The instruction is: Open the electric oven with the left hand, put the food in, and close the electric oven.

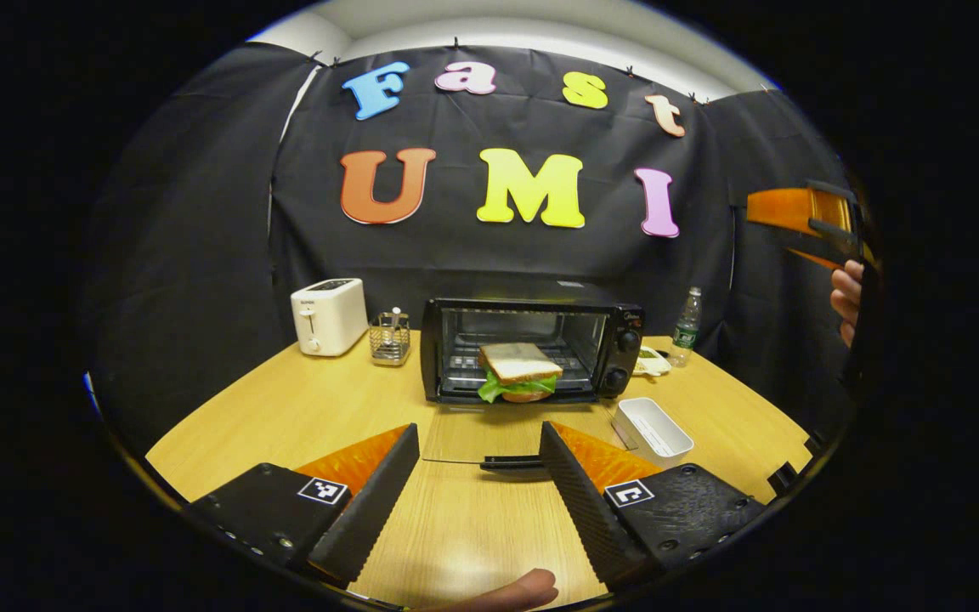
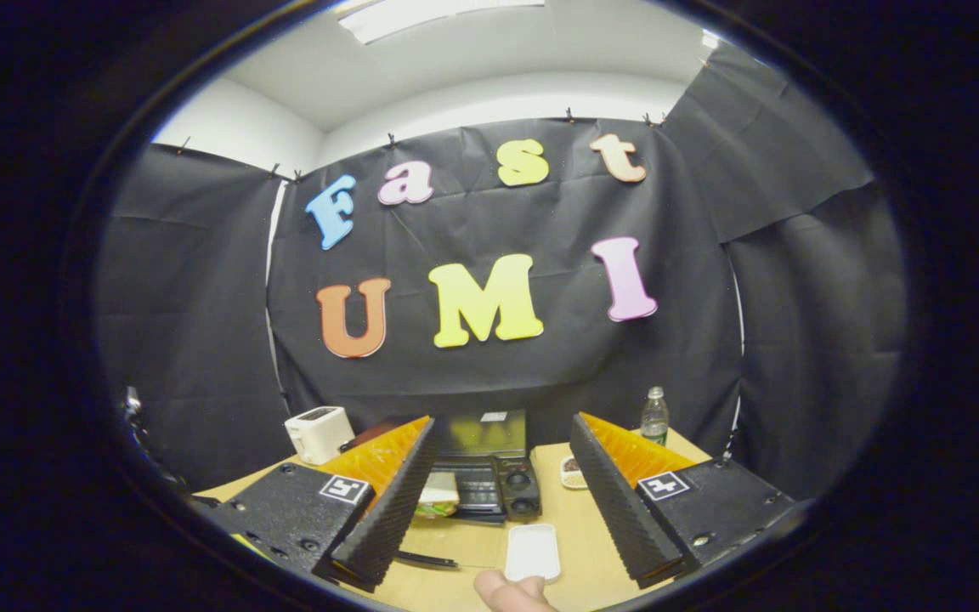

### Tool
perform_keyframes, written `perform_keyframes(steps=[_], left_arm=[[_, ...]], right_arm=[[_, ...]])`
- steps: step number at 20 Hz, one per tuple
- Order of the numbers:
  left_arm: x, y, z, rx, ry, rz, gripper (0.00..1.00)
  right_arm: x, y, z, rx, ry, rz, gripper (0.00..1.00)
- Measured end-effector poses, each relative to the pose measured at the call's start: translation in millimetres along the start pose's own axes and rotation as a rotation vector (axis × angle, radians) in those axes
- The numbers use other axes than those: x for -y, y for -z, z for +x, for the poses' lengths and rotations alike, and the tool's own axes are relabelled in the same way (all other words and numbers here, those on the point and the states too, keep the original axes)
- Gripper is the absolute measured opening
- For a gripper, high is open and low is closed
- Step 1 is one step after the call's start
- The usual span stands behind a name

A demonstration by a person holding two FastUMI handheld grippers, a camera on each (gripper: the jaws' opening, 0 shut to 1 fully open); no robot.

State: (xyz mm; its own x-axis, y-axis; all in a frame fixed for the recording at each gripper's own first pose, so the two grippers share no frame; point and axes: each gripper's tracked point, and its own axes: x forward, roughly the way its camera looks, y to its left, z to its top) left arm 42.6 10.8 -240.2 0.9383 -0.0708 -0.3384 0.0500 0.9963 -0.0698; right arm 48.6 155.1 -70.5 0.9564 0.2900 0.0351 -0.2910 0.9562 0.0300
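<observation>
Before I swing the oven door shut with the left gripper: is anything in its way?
Nothing visible blocks it. The door lies open and flat, its handle between the left gripper fingers; the sandwich sits inside the oven.

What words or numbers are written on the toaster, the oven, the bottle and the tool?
Toaster: a small mark on its front, too blurred to read.
Electric oven: a mark above its knobs, too small to read.
Bottle: its label is too small to read.
Left tool: square black-and-white patterns, no words.
</observation>
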Motion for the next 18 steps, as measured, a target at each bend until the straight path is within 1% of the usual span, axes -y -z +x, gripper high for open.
perform_keyframes(steps=[2,3,8,11,18], left_arm=[[12,18,16,-0.053,0.014,0.015,0.94],[16,25,22,-0.074,0.018,0.022,0.95],[44,63,54,-0.180,0.063,0.016,0.94],[58,84,70,-0.247,0.075,0.007,0.95],[59,105,94,-0.327,0.039,0.009,0.95]], right_arm=[[8,-5,-4,0.012,0.004,-0.009,0.89],[12,-5,-6,0.013,0.007,-0.012,1.00],[35,-4,-15,0.009,0.025,-0.017,1.00],[48,-3,-24,0.018,0.040,-0.019,1.00],[73,4,-29,0.017,0.060,-0.010,1.00]])
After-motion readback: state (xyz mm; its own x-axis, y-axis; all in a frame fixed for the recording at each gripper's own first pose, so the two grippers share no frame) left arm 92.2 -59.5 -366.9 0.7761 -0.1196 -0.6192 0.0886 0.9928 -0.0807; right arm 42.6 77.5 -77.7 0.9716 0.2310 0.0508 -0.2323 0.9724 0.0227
